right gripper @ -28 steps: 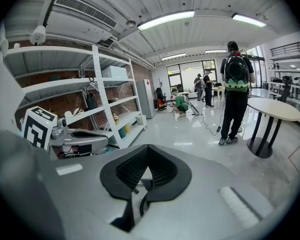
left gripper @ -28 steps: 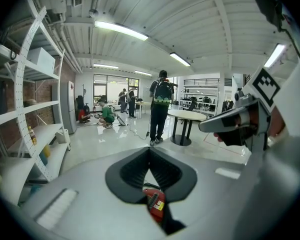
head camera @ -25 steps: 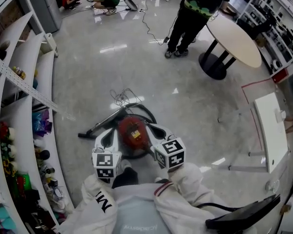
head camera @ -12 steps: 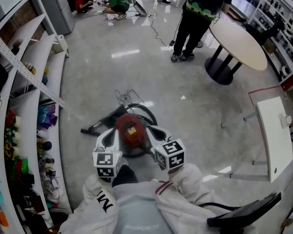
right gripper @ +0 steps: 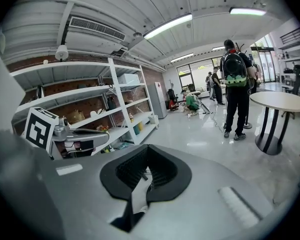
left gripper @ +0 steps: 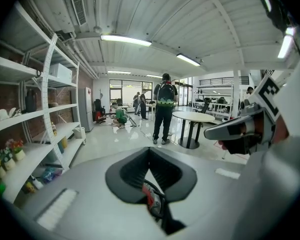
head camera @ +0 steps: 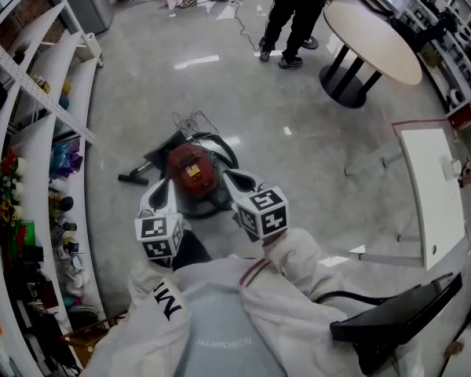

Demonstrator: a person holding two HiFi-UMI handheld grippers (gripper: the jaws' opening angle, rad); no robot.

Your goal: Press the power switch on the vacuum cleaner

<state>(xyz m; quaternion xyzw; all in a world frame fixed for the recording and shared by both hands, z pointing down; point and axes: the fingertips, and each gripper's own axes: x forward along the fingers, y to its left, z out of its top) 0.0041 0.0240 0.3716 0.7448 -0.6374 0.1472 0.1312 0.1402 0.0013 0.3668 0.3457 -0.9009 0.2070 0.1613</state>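
Note:
A red canister vacuum cleaner (head camera: 190, 171) lies on the grey floor in the head view, its black hose and nozzle (head camera: 141, 173) trailing to the left. My left gripper (head camera: 162, 191) is held low at the vacuum's left side, and my right gripper (head camera: 234, 181) at its right side. Both point forward, with their jaws together and nothing held. In the left gripper view a sliver of the red vacuum (left gripper: 151, 200) shows through the slit between the closed jaws of the left gripper (left gripper: 150, 151). The right gripper (right gripper: 146, 151) shows only floor through its slit. The power switch is not distinguishable.
White shelving (head camera: 31, 132) with small goods runs along the left. A tangled cord (head camera: 192, 122) lies just beyond the vacuum. A round table (head camera: 373, 42) and a standing person (head camera: 294, 6) are at the back right. A white board on legs (head camera: 428, 199) stands right.
The head view has shifted: the vacuum and both grippers now sit higher and further left in the picture. Both grippers still flank the vacuum with jaws together.

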